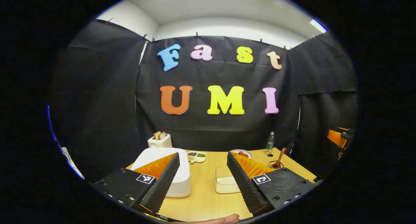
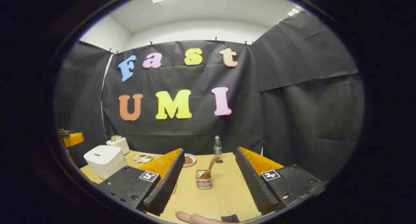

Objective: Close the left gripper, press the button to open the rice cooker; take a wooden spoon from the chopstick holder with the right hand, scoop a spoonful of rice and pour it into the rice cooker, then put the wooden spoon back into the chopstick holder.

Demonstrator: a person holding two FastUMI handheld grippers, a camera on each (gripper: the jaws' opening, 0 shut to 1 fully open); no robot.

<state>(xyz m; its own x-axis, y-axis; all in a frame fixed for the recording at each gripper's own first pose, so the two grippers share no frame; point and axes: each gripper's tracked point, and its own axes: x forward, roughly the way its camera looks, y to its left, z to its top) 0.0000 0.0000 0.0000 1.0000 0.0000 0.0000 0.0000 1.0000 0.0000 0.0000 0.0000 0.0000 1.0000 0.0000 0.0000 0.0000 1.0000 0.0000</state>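
A pale wooden worktop [image 2: 224, 188] stands inside black-draped walls. The white rice cooker [image 1: 169, 172] sits lid down at its left, the wooden spoon [image 2: 209, 168] leaning in the chopstick holder [image 2: 203, 183]. Left gripper [image 1: 203, 180] and right gripper [image 2: 209, 185] both hover with jaws wide, holding nothing.

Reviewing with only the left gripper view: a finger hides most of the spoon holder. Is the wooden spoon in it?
Observer: Yes. The right gripper view shows the wooden spoon leaning in the wire holder, with nothing touching it.
Operator: Is the right tool open or shut?
Observer: The right tool is open, fingers wide apart.
Operator: Where is the holder relative to it?
Observer: It stands on the table ahead, in line with the gap between the fingers.
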